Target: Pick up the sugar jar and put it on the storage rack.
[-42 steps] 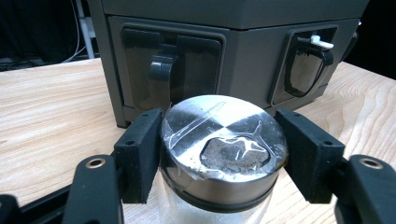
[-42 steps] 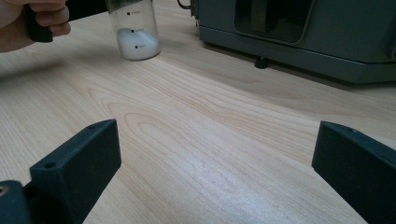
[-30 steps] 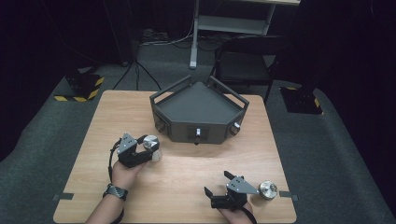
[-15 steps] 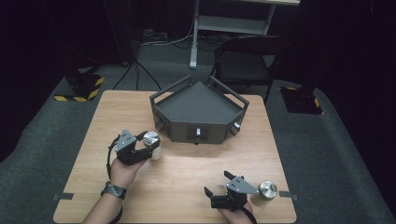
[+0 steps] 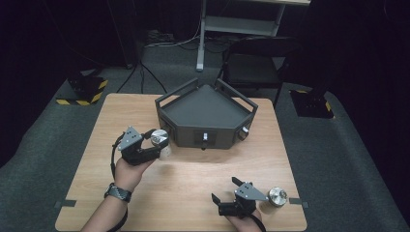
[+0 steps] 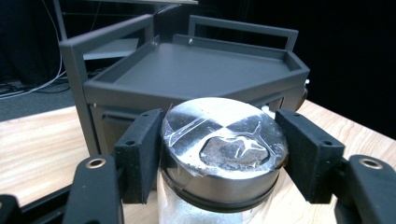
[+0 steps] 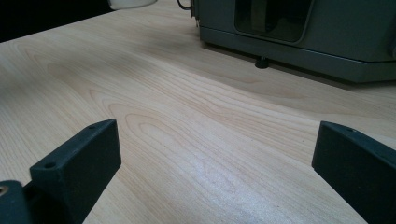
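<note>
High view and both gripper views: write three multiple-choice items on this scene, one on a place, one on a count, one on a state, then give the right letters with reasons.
1. Where does the second jar stand?
A. on the grey tray
B. on the table beside the right gripper
C. on the floor

2. How many metal-lidded jars are there?
A. one
B. two
C. four

3. How do the left gripper's jaws stand?
A. closed on a jar's lid
B. wide open over bare wood
C. closed on the tray's handle

Answers:
1 B: it stands on the wooden table just to the right of the right gripper, near the front edge.
2 B: one is in the left gripper, one by the right.
3 A: in the left gripper view both pads press the held jar at its lid, in front of the grey tray.
</note>
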The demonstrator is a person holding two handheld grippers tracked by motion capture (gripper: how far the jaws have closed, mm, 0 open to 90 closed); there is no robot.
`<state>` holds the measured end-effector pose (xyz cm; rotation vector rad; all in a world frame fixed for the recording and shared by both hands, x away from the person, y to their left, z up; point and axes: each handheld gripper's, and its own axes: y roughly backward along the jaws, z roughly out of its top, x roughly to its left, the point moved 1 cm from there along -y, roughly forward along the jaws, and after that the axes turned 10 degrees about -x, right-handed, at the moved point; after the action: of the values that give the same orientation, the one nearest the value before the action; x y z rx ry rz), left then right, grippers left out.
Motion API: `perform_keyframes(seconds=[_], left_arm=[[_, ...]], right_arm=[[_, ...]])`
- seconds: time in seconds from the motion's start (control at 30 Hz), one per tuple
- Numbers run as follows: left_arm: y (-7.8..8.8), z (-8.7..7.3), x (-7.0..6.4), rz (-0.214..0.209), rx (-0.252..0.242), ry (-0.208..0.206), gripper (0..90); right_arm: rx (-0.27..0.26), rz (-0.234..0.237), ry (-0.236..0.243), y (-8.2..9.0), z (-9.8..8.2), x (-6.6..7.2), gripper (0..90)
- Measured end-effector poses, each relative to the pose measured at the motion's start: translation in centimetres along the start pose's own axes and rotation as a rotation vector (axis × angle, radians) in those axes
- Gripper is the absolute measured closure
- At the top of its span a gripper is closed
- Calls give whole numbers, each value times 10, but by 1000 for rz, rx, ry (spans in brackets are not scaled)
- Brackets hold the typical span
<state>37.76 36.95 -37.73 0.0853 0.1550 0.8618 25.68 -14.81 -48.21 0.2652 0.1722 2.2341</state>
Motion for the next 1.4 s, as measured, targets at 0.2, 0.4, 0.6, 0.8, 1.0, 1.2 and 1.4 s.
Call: perform_keyframes(seconds=[0.2, 0.4, 0.6, 0.8, 1.0, 1.2, 1.4], left_arm=[[-3, 14, -1, 2, -5, -13, 346], [-7, 30, -3, 5, -12, -30, 346], [-15, 47, -5, 6, -21, -45, 346], [-21, 56, -4, 9, -30, -31, 346], [-31, 67, -3, 13, -35, -34, 346], [-41, 72, -4, 17, -37, -16, 347], [-53, 76, -8, 14, -36, -21, 347]], right_arm=[[-1, 1, -1, 0, 0, 0, 8], [-3, 3, -2, 0, 0, -1, 8], [-4, 5, -2, 0, -1, -1, 8], [-7, 6, -3, 1, -1, -1, 8], [-7, 7, -4, 1, -1, -2, 8], [-9, 6, -5, 1, -1, -2, 8], [-10, 9, -7, 1, -2, -2, 8]])
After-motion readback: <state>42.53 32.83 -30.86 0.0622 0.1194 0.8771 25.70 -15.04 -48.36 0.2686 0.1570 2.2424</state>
